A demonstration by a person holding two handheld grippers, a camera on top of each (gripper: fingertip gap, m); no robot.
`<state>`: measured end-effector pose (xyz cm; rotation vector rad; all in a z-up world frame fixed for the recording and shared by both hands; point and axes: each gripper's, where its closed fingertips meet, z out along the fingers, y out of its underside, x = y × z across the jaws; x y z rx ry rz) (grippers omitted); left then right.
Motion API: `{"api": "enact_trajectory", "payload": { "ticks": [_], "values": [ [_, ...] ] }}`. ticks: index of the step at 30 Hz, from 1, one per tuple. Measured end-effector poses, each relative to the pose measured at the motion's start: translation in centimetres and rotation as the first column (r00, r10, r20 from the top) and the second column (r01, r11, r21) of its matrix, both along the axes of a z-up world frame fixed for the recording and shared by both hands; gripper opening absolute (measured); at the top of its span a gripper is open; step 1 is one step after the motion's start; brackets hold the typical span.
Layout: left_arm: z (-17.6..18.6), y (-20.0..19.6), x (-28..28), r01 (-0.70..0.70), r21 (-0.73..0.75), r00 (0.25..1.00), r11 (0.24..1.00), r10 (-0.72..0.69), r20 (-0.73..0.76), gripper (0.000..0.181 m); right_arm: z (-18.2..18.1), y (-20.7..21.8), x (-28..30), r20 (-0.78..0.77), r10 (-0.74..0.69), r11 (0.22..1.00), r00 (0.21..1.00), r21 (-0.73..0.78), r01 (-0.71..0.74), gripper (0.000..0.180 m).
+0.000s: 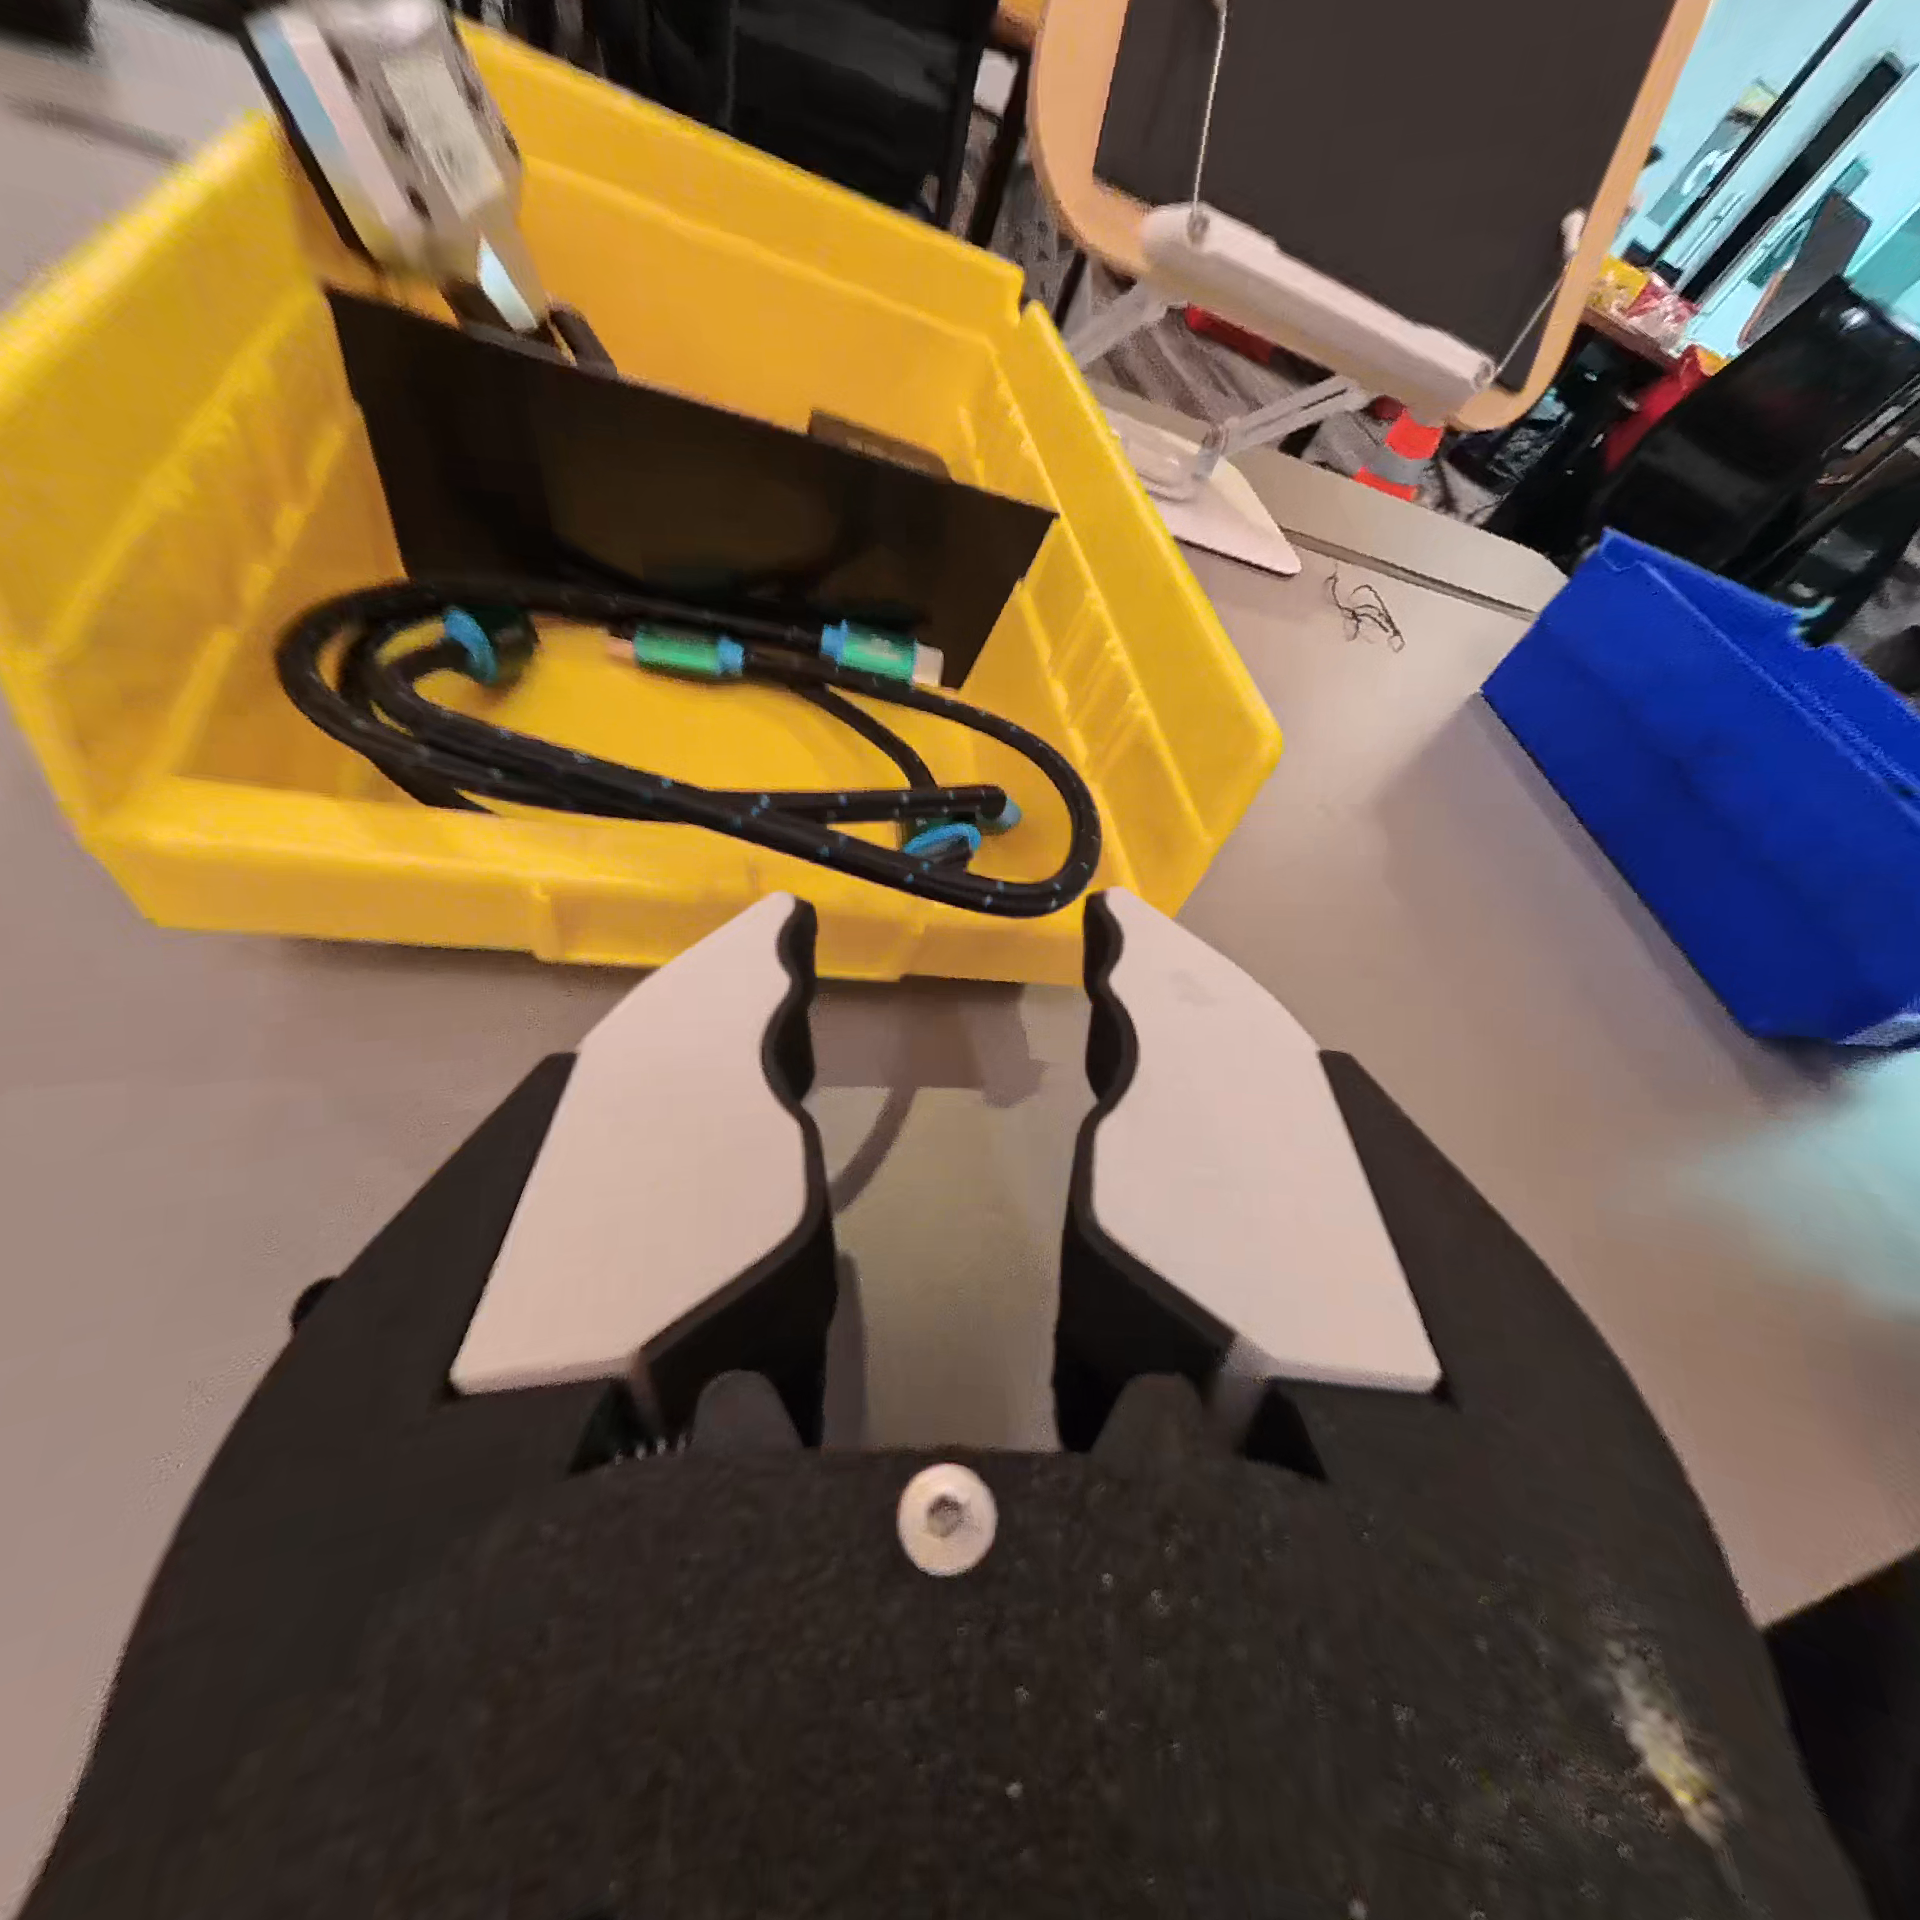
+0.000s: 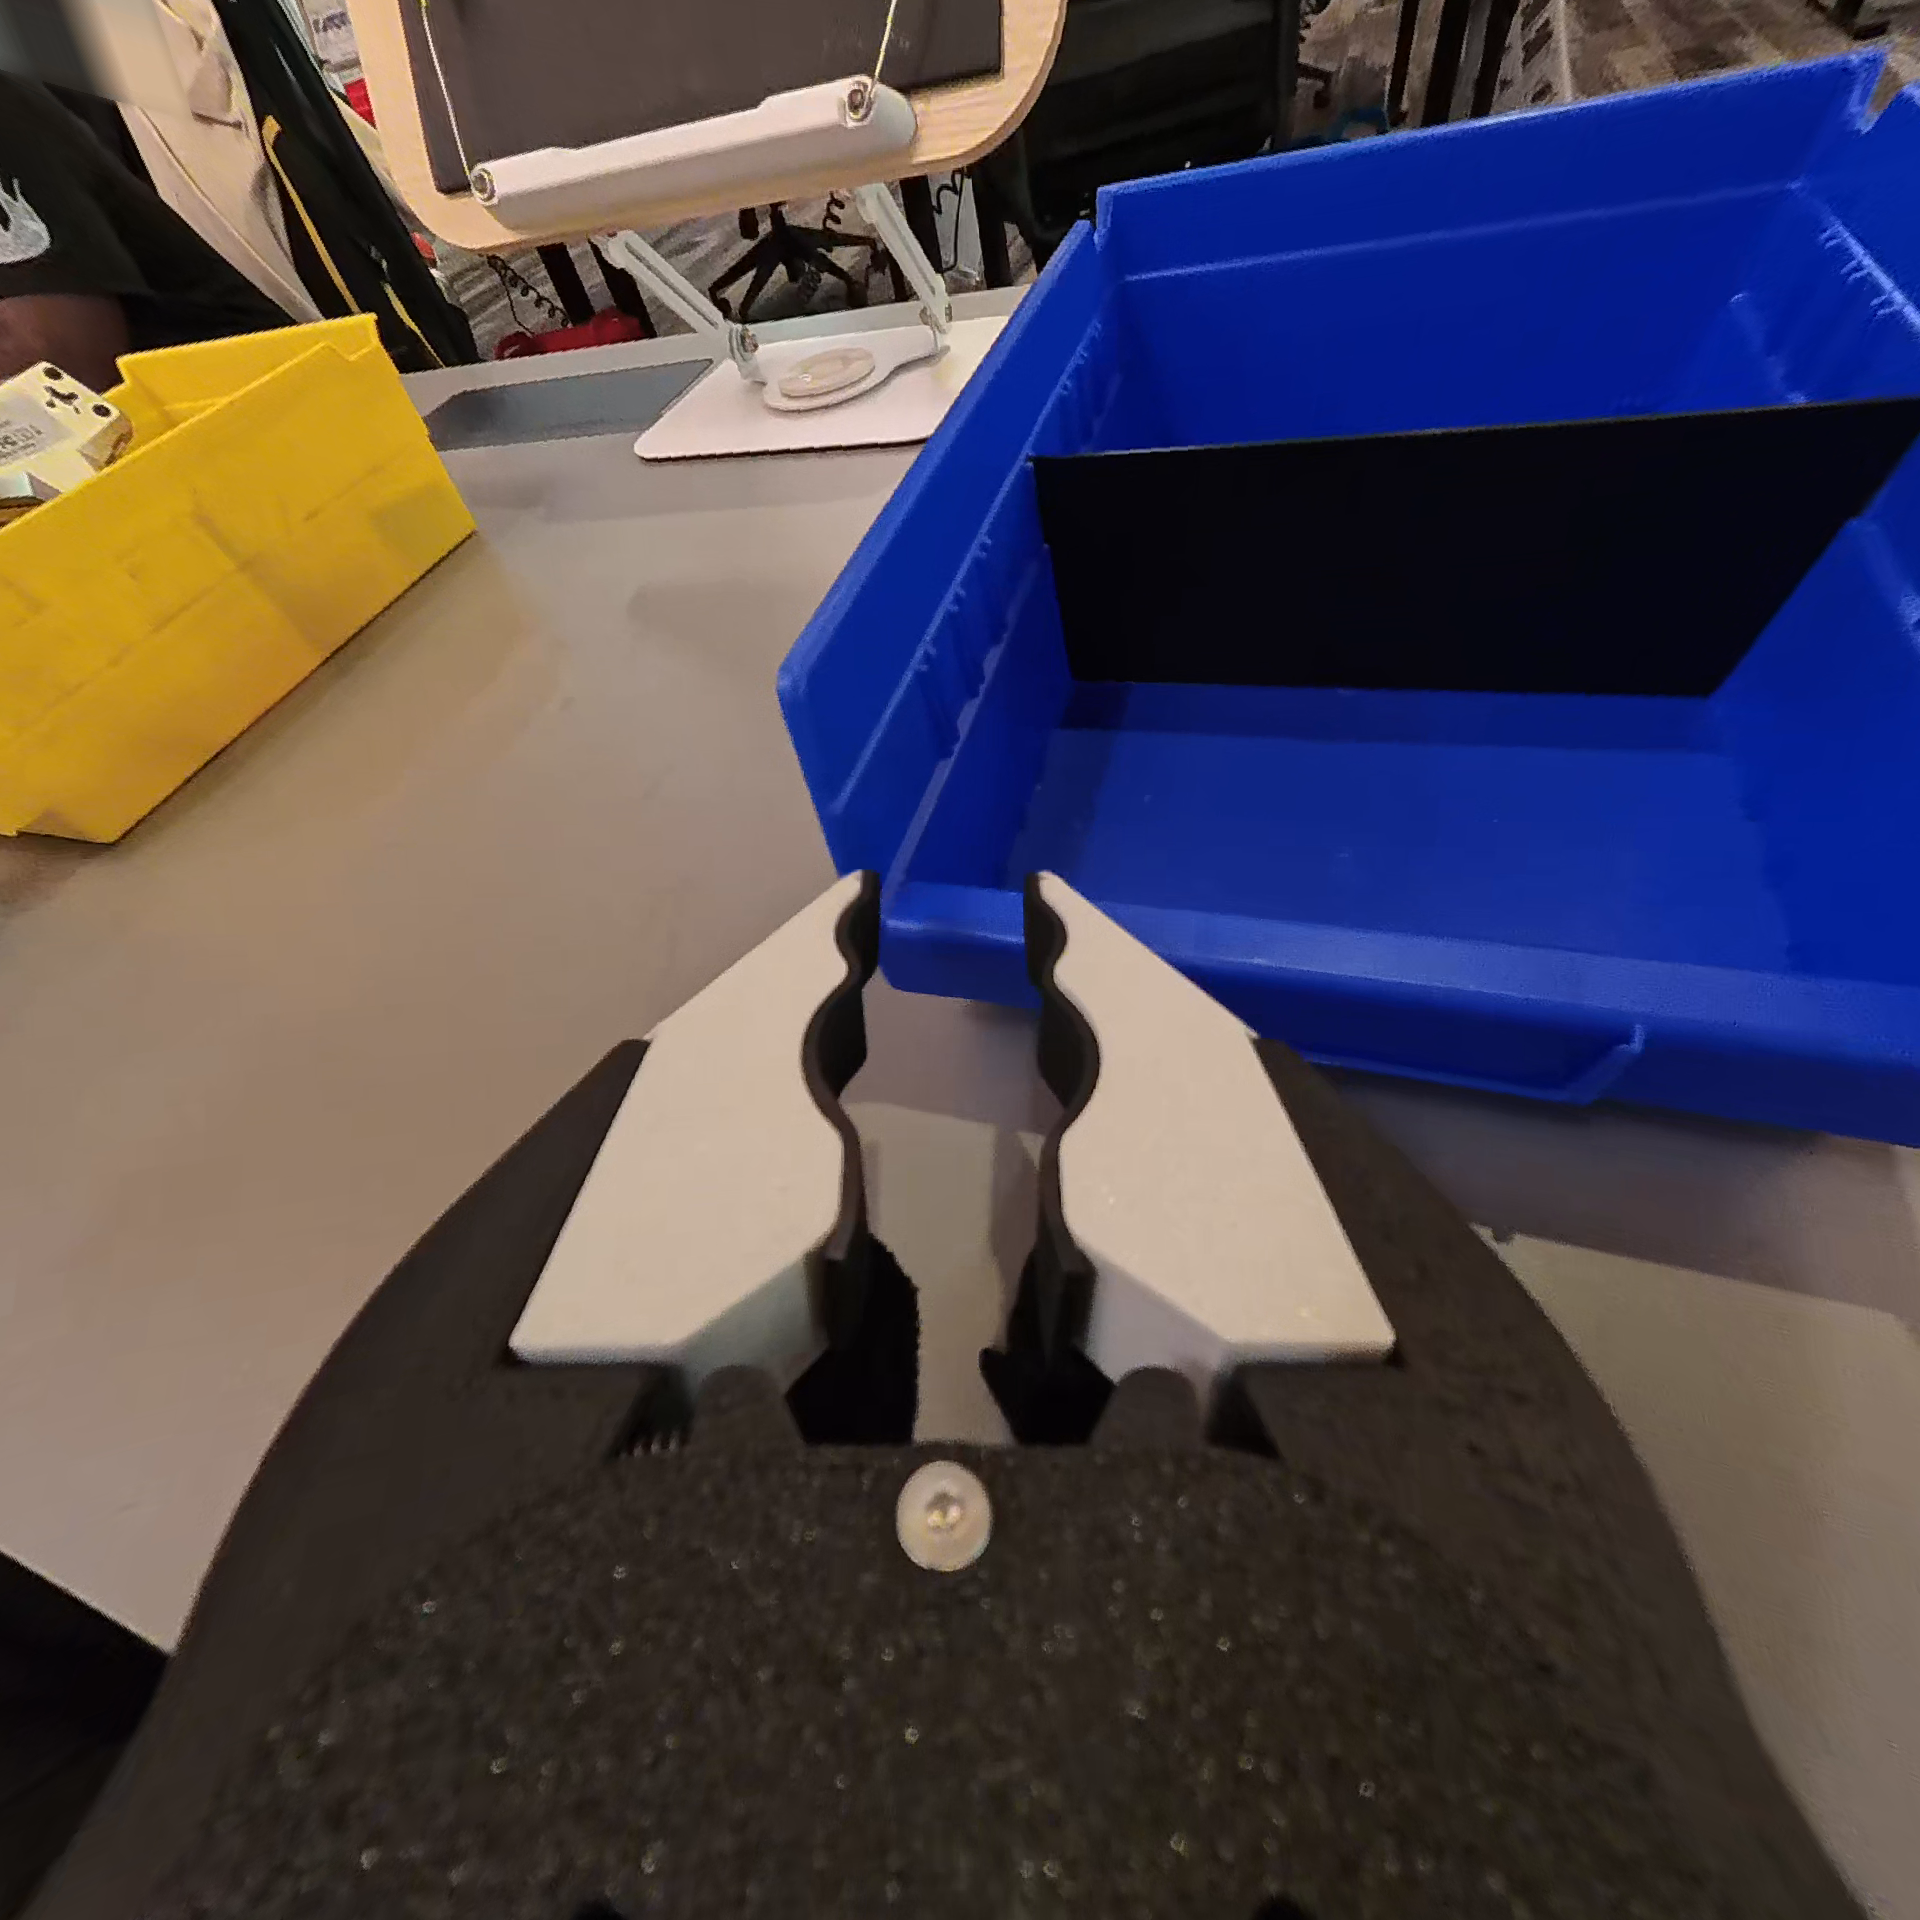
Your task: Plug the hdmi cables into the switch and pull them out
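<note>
While both hang empty, left tool (image 1: 948, 935) gapes wide before yellow bin (image 1: 644, 914); right tool (image 2: 951, 914) narrower, at blue bin (image 2: 1299, 997) rim.

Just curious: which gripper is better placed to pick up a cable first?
Probably the left gripper: it is open, facing the cables in the yellow bin. The right gripper faces the blue bin.

Left gripper (image 1: 948, 914) — jaws apart, empty — faces yellow bin (image 1: 1143, 665) holding coiled HDMI cables (image 1: 644, 790), somewhat blurred.
</note>
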<state>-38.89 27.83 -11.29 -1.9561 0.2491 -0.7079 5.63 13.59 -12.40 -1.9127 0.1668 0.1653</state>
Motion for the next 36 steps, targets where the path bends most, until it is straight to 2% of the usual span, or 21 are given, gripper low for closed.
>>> {"api": "enact_trajectory", "payload": {
  "ticks": [3, 6, 9, 11, 14, 18, 22, 26, 28, 32, 34, 36],
  "values": [
    [-0.6, 0.1, 1.3, 0.042, -0.093, 0.990, 0.995, -0.029, 0.138, 0.049, -0.2, -0.1, -0.2, 0.011, 0.007, 1.000, 1.000, -0.011, -0.007, 0.027],
    [0.4, 0.3, 2.1, 0.090, -0.120, 0.930, 0.989, -0.040, 0.365, 0.019, -0.3, -0.1, -0.3, 0.008, 0.012, 1.000, 1.000, -0.013, -0.012, 0.027],
    [0.7, 0.1, 2.7, 0.108, -0.106, 0.921, 0.989, -0.060, 0.384, 0.008, -0.5, -0.3, -0.6, 0.016, 0.021, 1.000, 1.000, -0.023, -0.021, 0.027],
    [1.5, -0.3, 3.1, 0.116, -0.031, 0.949, 0.993, -0.102, 0.300, 0.006, -0.5, -0.4, -0.5, 0.037, 0.017, 0.999, 0.999, -0.028, -0.016, 0.027],
    [2.7, -1.1, 3.8, 0.148, 0.119, 0.985, 0.982, -0.158, 0.073, 0.006, -0.5, -0.4, -0.4, 0.050, 0.013, 1.000, 0.999, -0.026, -0.012, 0.027],
    [3.8, -2.6, 5.0, 0.239, 0.316, 0.948, 0.918, -0.150, -0.281, 0.006, -0.6, -0.4, -0.4, 0.059, 0.016, 0.999, 0.998, -0.033, -0.014, 0.026],
    [3.9, -4.7, 7.3, 0.394, 0.423, 0.816, 0.816, -0.098, -0.569, 0.006, -0.6, -0.5, -0.5, 0.066, 0.018, 0.999, 0.998, -0.030, -0.016, 0.026],
    [3.7, -7.1, 9.8, 0.559, 0.466, 0.616, 0.686, 0.033, -0.787, 0.006, -0.5, -0.5, -0.4, 0.082, 0.016, 0.999, 0.997, -0.031, -0.014, 0.026],
    [3.3, -8.5, 11.2, 0.639, 0.457, 0.522, 0.619, 0.088, -0.849, 0.006, -0.6, -0.5, -0.5, 0.082, 0.020, 0.999, 0.996, -0.032, -0.017, 0.026],
    [2.0, -11.6, 14.5, 0.759, 0.389, 0.395, 0.523, 0.105, -0.913, 0.006, -0.6, -0.6, -0.6, 0.083, 0.023, 0.999, 0.996, -0.034, -0.020, 0.026],
    [0.9, -13.4, 16.1, 0.807, 0.341, 0.347, 0.482, 0.079, -0.934, 0.006, -0.6, -0.6, -0.6, 0.082, 0.024, 0.999, 0.996, -0.031, -0.022, 0.026],
    [-0.6, -14.6, 17.3, 0.828, 0.266, 0.310, 0.494, -0.007, -0.951, 0.006, -0.7, -0.6, -0.6, 0.089, 0.026, 0.999, 0.996, -0.035, -0.023, 0.026]
  ]
}}
